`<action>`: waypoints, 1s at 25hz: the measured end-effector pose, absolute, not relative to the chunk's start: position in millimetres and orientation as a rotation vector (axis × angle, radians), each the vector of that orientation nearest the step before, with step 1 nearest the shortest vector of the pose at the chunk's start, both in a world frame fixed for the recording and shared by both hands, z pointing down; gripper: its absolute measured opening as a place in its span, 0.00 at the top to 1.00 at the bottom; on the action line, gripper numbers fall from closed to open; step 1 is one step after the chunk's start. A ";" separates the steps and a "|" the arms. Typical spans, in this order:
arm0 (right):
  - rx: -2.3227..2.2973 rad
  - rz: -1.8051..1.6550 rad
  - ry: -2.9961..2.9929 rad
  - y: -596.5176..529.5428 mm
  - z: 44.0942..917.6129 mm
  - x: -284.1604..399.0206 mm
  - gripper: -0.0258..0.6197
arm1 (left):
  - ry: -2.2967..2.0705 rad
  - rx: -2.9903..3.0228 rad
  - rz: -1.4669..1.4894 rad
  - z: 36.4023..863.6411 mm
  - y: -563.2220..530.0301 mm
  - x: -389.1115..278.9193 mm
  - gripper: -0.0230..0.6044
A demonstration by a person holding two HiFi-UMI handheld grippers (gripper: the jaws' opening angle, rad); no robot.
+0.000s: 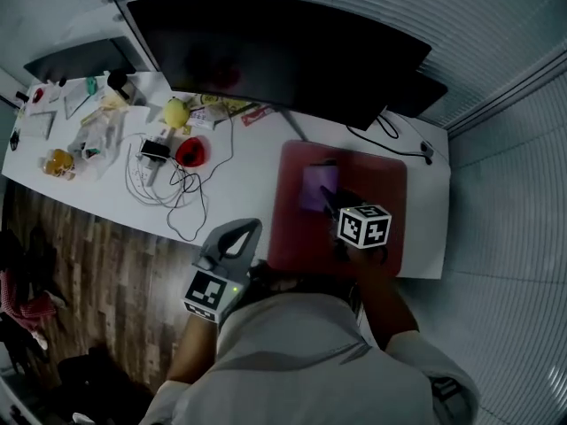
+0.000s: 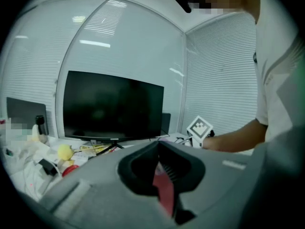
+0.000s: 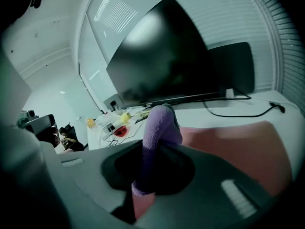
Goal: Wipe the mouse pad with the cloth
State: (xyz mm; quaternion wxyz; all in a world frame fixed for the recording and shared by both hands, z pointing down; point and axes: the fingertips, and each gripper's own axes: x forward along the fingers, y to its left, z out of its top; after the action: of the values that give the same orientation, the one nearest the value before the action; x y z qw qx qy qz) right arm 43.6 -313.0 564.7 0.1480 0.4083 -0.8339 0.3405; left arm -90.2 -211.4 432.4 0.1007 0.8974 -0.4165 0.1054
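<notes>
A dark red mouse pad [image 1: 372, 180] lies on the white desk [image 1: 244, 171] in front of the monitor. On its middle left rests a purple cloth [image 1: 315, 187], with my right gripper [image 1: 333, 204] shut on it from the near side. In the right gripper view the cloth [image 3: 159, 125] stands bunched up between the jaws, with the pad [image 3: 233, 140] spreading beyond it. My left gripper [image 1: 245, 230] hovers by the desk's near edge, left of the pad, jaws together and holding nothing. In its own view a sliver of the red pad [image 2: 165, 192] shows past the left gripper [image 2: 159, 151].
A large black monitor [image 1: 266, 51] stands at the back of the desk. Tangled white cables [image 1: 173, 189], a red object [image 1: 190, 151], a yellow toy [image 1: 177, 112] and small clutter fill the desk's left half. A black cable [image 1: 390, 133] runs behind the pad. Wooden floor [image 1: 80, 246] lies at the left.
</notes>
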 end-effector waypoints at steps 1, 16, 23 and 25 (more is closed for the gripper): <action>1.131 0.976 -2.408 -309.8 566.5 17.0 0.88 | -1.242 2.642 0.301 432.4 -208.0 -105.5 0.96; 1.085 0.964 -2.211 -305.4 658.9 -73.6 0.88 | -1.226 2.618 0.314 460.7 -200.4 -195.0 0.96; 1.254 1.046 -2.132 -303.8 674.1 29.3 0.88 | -1.101 2.610 0.232 452.6 -209.1 -123.4 0.96; 1.306 1.071 -2.107 -301.2 675.9 65.9 0.88 | -1.095 2.635 0.226 444.3 -209.5 -96.6 0.96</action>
State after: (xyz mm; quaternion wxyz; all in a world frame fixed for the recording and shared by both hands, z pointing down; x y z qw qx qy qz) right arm 65.9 -301.2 675.9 0.2186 0.4720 -0.7613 0.3870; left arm -96.6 -209.5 444.3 0.1393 0.9116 -0.3788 0.0784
